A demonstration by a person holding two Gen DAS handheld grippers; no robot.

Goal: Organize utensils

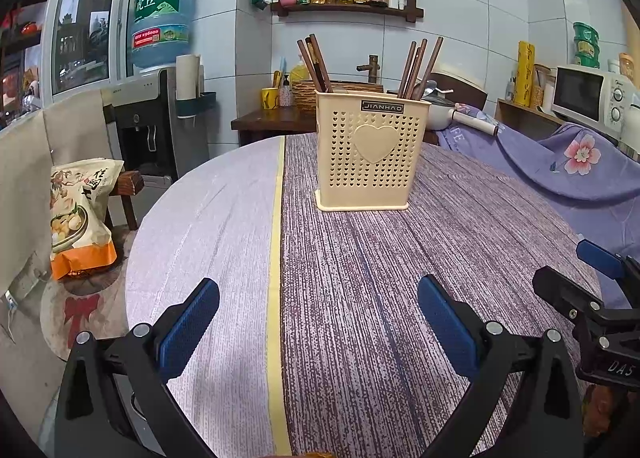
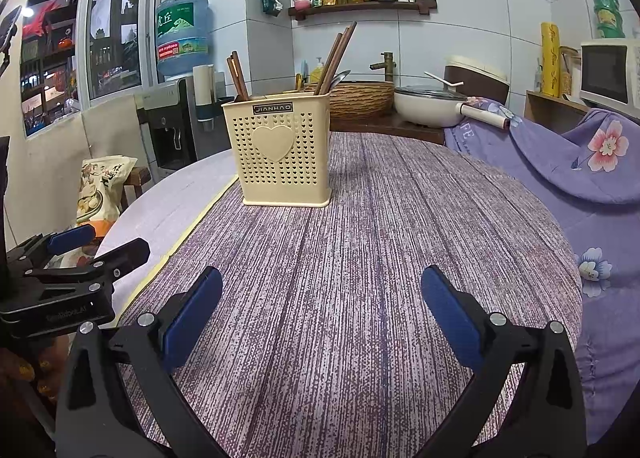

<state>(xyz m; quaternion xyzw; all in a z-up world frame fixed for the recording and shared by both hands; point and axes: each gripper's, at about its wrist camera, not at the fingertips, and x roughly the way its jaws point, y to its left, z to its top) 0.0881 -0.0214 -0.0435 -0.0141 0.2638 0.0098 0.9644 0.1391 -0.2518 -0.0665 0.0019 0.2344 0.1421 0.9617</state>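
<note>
A cream perforated utensil holder (image 1: 370,156) (image 2: 280,152) with a heart on its front stands upright on the round table (image 1: 352,290) (image 2: 360,258), far from both grippers. Brown chopsticks (image 1: 318,64) (image 2: 334,58) stick up in two groups, left and right; a metal spoon (image 2: 340,78) shows among the right ones. My left gripper (image 1: 318,308) is open and holds nothing, low over the near table. My right gripper (image 2: 322,298) is open with nothing between its blue pads too. Each gripper also appears at the edge of the other's view: the right gripper (image 1: 576,270), the left gripper (image 2: 108,244).
A purple flowered cloth (image 1: 560,162) (image 2: 580,162) drapes to the right of the table. Behind stand a white pan (image 2: 432,104), a woven basket (image 2: 356,98), a microwave (image 1: 588,96) and a water dispenser (image 1: 160,98). A food bag (image 1: 80,214) sits on a stool at left.
</note>
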